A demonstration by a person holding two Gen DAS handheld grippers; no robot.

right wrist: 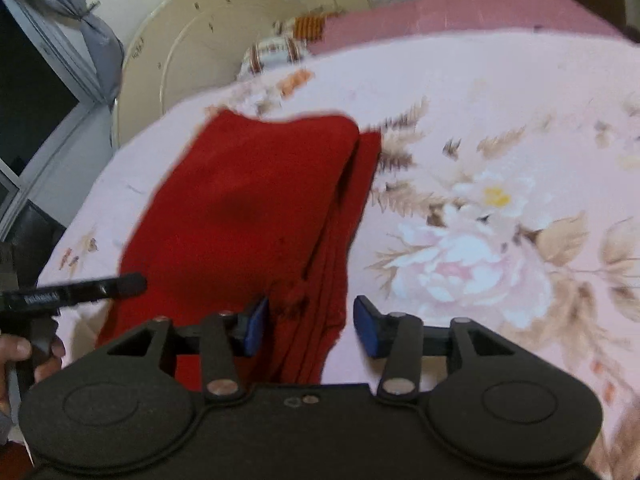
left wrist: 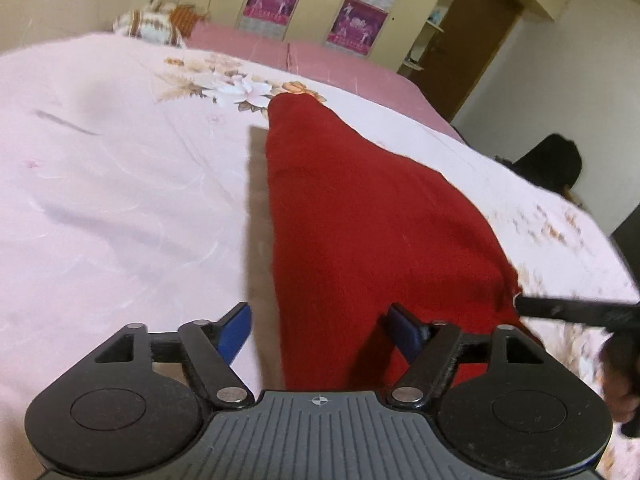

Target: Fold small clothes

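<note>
Red knit, the small garment (left wrist: 360, 216) lay on the bed (left wrist: 120, 184) beside the printed white flower (right wrist: 472, 240), already doubled lengthwise with layered edges showing. The left tongs (left wrist: 320, 332) stood wide over its near end, gripping nothing; the right tongs (right wrist: 310, 324) stood part open astride those edges, pads clear. I judged a crosswise fold remained.

We see a red garment (right wrist: 248, 208) folded lengthwise into a long strip, lying flat on the pink floral bed (right wrist: 500, 92).
</note>
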